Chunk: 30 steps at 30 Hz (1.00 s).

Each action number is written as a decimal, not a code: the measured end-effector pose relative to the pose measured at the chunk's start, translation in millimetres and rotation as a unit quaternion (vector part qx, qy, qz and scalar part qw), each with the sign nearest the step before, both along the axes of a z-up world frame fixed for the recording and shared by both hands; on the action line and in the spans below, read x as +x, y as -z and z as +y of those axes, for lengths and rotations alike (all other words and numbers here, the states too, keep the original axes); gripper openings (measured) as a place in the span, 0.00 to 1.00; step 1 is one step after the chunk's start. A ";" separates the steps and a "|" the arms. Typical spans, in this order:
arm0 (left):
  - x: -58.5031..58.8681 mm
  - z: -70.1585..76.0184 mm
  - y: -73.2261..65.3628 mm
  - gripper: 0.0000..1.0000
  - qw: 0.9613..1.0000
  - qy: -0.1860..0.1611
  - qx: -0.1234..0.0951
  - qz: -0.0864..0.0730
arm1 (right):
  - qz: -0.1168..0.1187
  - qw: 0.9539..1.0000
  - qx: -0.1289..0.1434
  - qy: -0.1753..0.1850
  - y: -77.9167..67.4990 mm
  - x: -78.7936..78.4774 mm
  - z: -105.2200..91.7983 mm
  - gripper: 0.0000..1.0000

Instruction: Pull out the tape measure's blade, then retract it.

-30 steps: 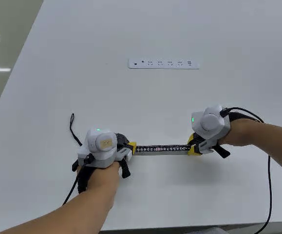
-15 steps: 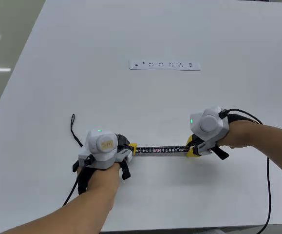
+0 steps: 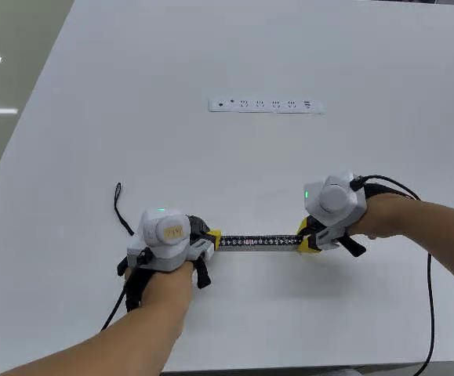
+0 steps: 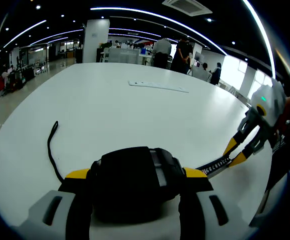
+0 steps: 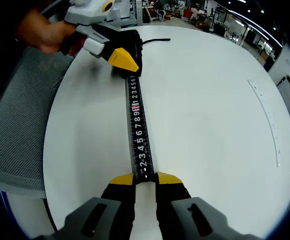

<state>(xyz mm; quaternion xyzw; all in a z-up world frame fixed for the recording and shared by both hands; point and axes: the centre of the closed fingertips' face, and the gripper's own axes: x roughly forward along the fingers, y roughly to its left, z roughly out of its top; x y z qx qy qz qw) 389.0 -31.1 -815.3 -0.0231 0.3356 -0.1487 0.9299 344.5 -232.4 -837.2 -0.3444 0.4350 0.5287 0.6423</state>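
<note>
Our left gripper [image 3: 209, 239] is clamped on the tape measure [image 3: 197, 229]. In the left gripper view its yellow-tipped jaws sit against either side of the black body [image 4: 132, 185], which rests on the table. Our right gripper [image 3: 306, 237] has its jaws drawn narrow and pinched on the free end of the blade [image 3: 259, 241]. In the right gripper view [image 5: 145, 179] the two yellow tips meet over the strip just below the numeral 2.

The blade [image 5: 137, 127] runs straight between the two grippers, lying low along the table with its black face and white numerals upward. A black strap [image 3: 118, 207] trails from the tape measure across the table, to the left of our left hand. A black cable [image 3: 429, 282] loops away from the right gripper along our forearm.

The table [image 3: 211, 47] is white and wide. A white power strip [image 3: 266, 105] lies flat well beyond the grippers. Grey-green floor [image 3: 7, 70] shows past the table's left edge. The left gripper view looks into an open office with long ceiling lights [image 4: 150, 15] and people [image 4: 182, 50] standing far off.

The blade's end hook is hidden between the right jaws. In the right gripper view a grey mesh [image 5: 19, 125] fills the left side, and we cannot tell what it is.
</note>
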 end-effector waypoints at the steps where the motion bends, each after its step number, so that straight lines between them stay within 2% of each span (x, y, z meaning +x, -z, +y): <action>1: 0.1 0.0 0.0 0.68 1.000 0.000 0.000 0.000 | 0.000 1.000 0.000 -0.001 0.0 0.1 0.5 0.14; 30: 0.7 0.5 -0.1 0.68 1.000 0.000 -0.001 0.000 | 0.001 1.000 0.006 -0.008 -0.7 2.9 15.7 0.14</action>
